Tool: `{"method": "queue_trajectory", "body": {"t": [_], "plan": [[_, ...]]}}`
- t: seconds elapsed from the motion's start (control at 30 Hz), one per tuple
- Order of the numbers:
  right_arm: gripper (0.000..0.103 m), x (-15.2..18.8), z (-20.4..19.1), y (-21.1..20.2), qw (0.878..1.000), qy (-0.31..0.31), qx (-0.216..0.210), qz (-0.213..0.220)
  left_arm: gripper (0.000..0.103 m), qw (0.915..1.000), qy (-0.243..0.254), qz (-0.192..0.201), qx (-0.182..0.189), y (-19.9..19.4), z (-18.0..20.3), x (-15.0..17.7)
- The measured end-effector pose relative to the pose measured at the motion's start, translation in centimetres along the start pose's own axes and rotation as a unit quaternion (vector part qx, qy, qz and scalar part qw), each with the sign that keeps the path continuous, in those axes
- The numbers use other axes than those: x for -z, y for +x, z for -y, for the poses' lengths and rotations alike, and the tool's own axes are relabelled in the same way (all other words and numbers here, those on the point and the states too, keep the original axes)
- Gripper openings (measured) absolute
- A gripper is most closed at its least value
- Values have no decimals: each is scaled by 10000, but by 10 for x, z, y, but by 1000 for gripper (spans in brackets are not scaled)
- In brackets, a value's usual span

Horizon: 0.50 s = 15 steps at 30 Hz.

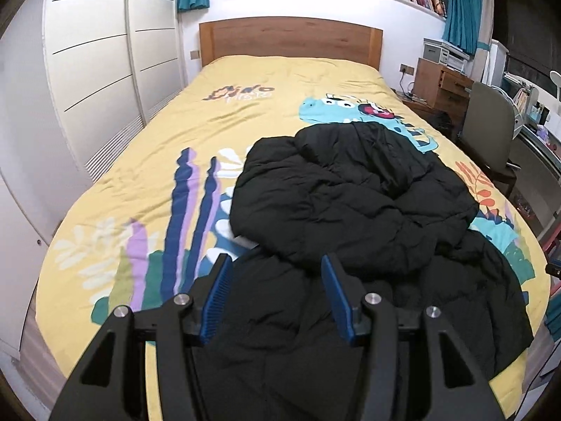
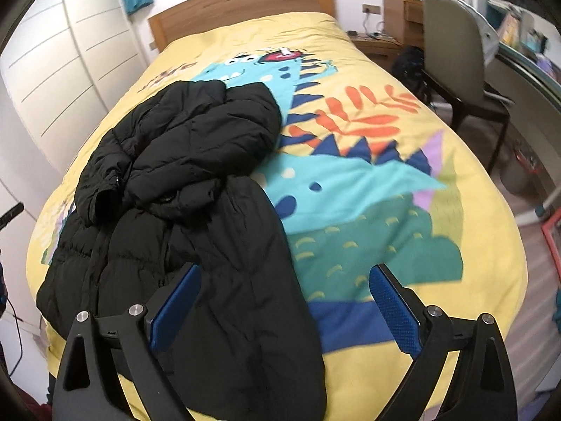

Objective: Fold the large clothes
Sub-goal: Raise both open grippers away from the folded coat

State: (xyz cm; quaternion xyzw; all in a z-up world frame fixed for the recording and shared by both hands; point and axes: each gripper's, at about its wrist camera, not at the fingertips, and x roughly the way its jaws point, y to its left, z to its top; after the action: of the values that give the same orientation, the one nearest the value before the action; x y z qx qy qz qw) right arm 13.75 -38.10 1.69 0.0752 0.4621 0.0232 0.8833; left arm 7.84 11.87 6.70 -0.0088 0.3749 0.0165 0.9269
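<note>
Yellow bed (image 1: 147,161): black coat (image 1: 350,189) lies lengthwise, lower centre under half-open left tongs (image 1: 277,270); wide, empty right tongs (image 2: 285,280) straddle its sleeve (image 2: 245,280).

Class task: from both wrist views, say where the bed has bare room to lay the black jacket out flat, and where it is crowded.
Free: the yellow cover between the wooden headboard and the black jacket; the strip on the wardrobe side; and the dinosaur print toward the chair. Crowded: the foot end, where the bunched jacket lies below both open grippers.
</note>
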Motion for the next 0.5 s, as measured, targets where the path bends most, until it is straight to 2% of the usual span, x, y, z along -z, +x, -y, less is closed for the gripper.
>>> {"method": "queue_trajectory", "body": {"t": [0.5], "plan": [[96,43,33,-37,9981,546,72,287,51,9985,-292,-199,-428,-24,-54,61]]}}
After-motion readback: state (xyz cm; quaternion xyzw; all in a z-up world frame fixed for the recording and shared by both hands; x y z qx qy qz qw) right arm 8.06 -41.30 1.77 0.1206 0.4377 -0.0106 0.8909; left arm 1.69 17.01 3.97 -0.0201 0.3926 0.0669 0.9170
